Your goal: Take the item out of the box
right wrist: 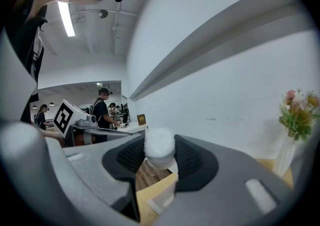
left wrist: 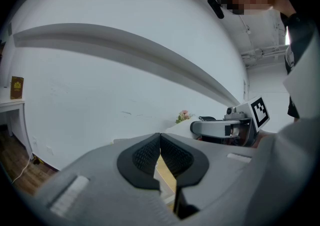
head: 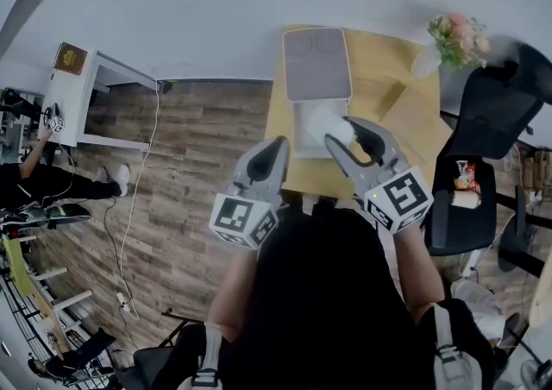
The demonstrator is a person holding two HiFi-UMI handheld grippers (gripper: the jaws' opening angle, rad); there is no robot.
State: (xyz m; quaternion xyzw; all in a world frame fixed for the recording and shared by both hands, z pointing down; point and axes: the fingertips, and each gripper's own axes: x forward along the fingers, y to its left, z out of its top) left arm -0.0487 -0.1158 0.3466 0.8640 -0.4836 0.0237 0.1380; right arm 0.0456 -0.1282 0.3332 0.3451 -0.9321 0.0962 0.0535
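Over the open box (head: pixel 302 148), we grip the item.
Head view: our right gripper (head: pixel 341 133) holds the white fluffy item (head: pixel 333 125) above the box on the wooden table (head: pixel 388 69). Left gripper view: our left gripper (left wrist: pixel 160 139) is clenched and empty. Right gripper view: both pads press the item.

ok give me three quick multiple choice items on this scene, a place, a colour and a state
1. Where do the flowers stand? A on the floor; B on the table, far right corner; C on the chair.
2. What colour is the item in the right tool? A white; B red; C black.
3. How is the left tool? A wide open; B shut on the item; C shut, empty.
Key: B, they stand on the tabletop; A, it shows white and fluffy between the pads; C, its jaws meet with nothing between.
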